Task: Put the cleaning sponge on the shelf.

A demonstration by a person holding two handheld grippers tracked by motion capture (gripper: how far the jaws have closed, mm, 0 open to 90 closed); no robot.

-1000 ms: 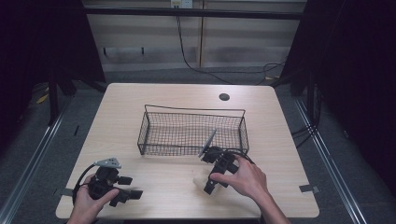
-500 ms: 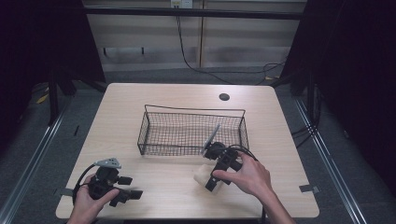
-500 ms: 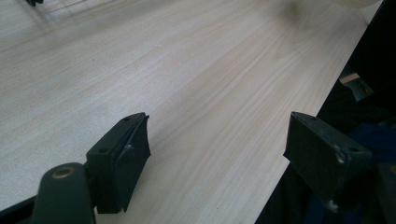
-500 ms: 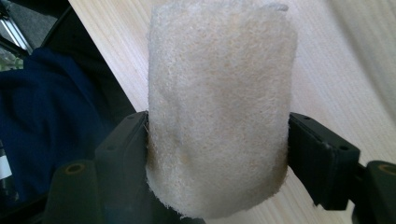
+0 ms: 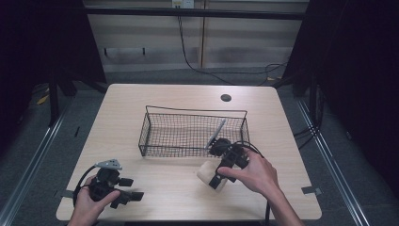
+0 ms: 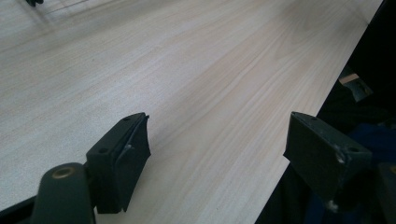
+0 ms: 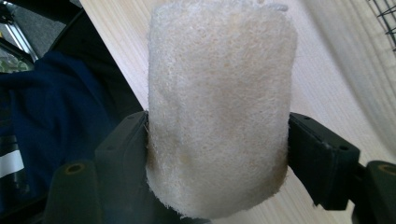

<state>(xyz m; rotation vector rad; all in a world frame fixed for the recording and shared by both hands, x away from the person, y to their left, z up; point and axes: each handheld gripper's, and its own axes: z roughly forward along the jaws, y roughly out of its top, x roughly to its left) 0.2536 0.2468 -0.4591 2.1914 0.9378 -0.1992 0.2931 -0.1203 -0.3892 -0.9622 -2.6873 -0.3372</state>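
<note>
A cream, fuzzy loofah-like cylinder [image 7: 219,107] is clamped between the two black jaws of my right gripper [image 7: 217,154]. In the high view this pale cylinder [image 5: 205,172] sits just in front of the black wire basket [image 5: 148,136], held by my right gripper [image 5: 214,178] under a hand. My left gripper [image 5: 134,195] rests near the table's front left corner, pointing right. In the left gripper view its jaws stand wide apart with bare wood between them, so the left gripper [image 6: 219,149] is open.
The wooden table [image 5: 155,99] has a round cable hole [image 5: 226,98] at the back right. A grey plate-like piece [image 5: 215,133] leans at the basket's right end. Dark blue cloth [image 7: 51,116] shows past the front edge.
My right gripper has moved back from the basket toward the table's front, and the cream cylinder now shows in its jaws. The left gripper has stayed in place.
</note>
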